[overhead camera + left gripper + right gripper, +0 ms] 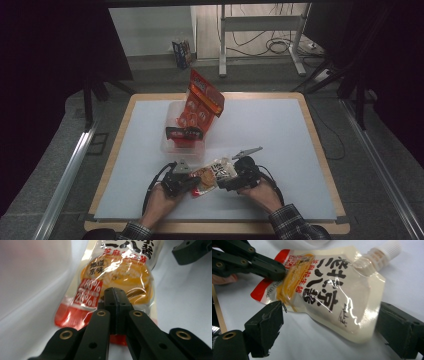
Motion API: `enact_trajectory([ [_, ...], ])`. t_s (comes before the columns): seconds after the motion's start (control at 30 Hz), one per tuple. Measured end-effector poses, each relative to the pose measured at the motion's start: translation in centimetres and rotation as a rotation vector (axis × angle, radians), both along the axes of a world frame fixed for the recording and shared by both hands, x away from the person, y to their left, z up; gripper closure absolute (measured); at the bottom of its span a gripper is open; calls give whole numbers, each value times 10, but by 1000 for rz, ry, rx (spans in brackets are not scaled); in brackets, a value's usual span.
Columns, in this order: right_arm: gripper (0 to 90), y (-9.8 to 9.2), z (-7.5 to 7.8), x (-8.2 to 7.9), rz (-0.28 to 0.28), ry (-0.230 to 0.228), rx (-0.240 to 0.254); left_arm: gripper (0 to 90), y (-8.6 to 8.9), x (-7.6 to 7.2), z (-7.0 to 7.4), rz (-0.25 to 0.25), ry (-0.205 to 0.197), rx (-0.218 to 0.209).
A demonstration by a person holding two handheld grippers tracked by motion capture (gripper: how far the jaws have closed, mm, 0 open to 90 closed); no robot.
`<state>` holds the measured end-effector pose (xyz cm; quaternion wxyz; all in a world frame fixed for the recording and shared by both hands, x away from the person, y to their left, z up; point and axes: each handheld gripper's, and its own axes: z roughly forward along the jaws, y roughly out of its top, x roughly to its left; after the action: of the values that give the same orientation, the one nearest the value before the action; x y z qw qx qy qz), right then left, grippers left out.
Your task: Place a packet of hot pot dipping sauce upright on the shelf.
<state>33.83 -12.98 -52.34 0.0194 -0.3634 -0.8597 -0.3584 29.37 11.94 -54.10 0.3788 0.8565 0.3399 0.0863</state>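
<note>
The left gripper [192, 183] sits at about seven o'clock on the table, its two black jaws pressed flat together; in the left gripper view [115, 301] their tips lie on the red-and-orange bottom end of a glossy cream spouted sauce pouch with black lettering [120, 270], though whether they pinch its edge or merely rest on it is hard to tell. The right gripper [223, 183], at about five o'clock, has its jaws spread wide, one either side of the pouch [329, 290] in the right gripper view [329, 327]; the pads stand apart from the pouch's sides and do not press it. The pouch [214, 173] lies flat on the white table sheet [280, 130] between the two grippers, its white screw cap [390, 248] pointing away toward one o'clock in the right gripper view.

Farther off, toward eleven o'clock from the pouch, stands a clear plastic box [172, 142] holding a tall orange-red snack packet [202, 102] that leans upright out of it, with a smaller dark-and-red packet [184, 134] in front. The box's near wall is hard to make out against the sheet. Past the table's wooden rim [125, 120], a small printed carton [182, 53] stands on the floor.

The person's sleeves are cut off by the bottom edge of the high view.
</note>
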Motion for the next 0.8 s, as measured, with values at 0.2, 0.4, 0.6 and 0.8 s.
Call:
enact_trajectory([
  [0.2,136,4,-2,7,12,60,90,900,1,0,0,-8,0,8],
  [0.4,218,11,3,15,31,74,155,900,2,-1,0,-3,-2,6],
  [0.6,517,30,7,19,83,81,180,900,3,-1,-2,-8,-14,0],
  [0.8,683,38,15,12,107,-20,99,867,4,-6,-1,-29,-52,8],
])
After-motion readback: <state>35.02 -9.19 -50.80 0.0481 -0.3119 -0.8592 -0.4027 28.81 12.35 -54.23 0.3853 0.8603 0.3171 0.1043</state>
